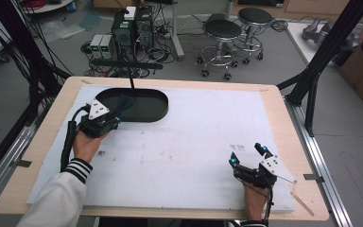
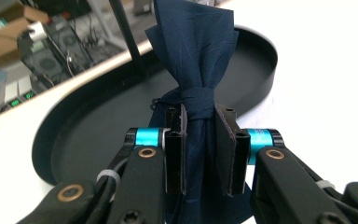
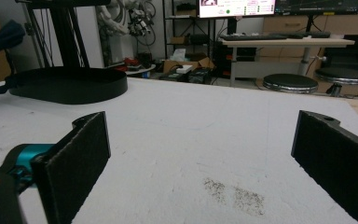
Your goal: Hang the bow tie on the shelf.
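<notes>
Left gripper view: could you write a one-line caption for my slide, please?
Left gripper shut on a knotted navy cloth at the black tray.

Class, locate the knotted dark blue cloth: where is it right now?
The dark blue cloth is clamped in the left gripper, held over the near edge of the black oval tray at the table's far left.

Left tongs [image 1: 115, 119] at black tray [image 1: 156, 113], right tongs [image 1: 248, 155] apart
</notes>
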Motion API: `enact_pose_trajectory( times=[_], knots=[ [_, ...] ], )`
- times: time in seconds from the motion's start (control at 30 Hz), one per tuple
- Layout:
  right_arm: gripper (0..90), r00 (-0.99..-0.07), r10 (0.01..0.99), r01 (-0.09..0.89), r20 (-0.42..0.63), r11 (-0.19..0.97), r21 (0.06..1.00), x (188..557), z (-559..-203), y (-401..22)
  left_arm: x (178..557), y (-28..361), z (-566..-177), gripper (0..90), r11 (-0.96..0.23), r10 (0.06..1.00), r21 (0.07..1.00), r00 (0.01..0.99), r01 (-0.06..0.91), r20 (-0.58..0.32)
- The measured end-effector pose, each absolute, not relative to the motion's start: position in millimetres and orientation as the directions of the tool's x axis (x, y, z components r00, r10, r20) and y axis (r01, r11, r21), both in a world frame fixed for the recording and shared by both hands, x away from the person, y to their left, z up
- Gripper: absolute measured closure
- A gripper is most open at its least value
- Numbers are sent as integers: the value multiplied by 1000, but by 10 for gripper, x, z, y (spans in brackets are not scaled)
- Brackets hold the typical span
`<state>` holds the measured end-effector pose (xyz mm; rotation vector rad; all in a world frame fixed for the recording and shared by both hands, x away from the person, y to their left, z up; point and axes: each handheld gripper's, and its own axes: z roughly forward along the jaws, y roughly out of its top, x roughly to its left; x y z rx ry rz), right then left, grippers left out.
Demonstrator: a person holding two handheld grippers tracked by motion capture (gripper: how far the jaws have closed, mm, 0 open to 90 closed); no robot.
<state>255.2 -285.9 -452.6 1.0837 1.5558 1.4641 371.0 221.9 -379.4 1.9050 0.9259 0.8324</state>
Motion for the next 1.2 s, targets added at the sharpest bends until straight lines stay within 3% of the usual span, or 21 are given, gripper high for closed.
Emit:
enact_pose_trajectory(
  times=[0.33, 0.57, 1.2],
  knots=[
    [33, -378, 925, 97, 40, -4, 995, 2549, -4526, -2854, 3674, 2277, -3675, 749, -256, 867, 946, 480, 201, 133],
    [33, -378, 925, 94, 36, 0, 996, 2552, -4525, -2858, 3682, 2328, -3648, 749, -189, 877, 963, 474, 195, 76],
    [33, -378, 925, 98, 46, -9, 995, 2550, -4525, -2860, 3907, 2297, -3110, 749, -211, 887, 968, 443, 139, 130]
  ],
)
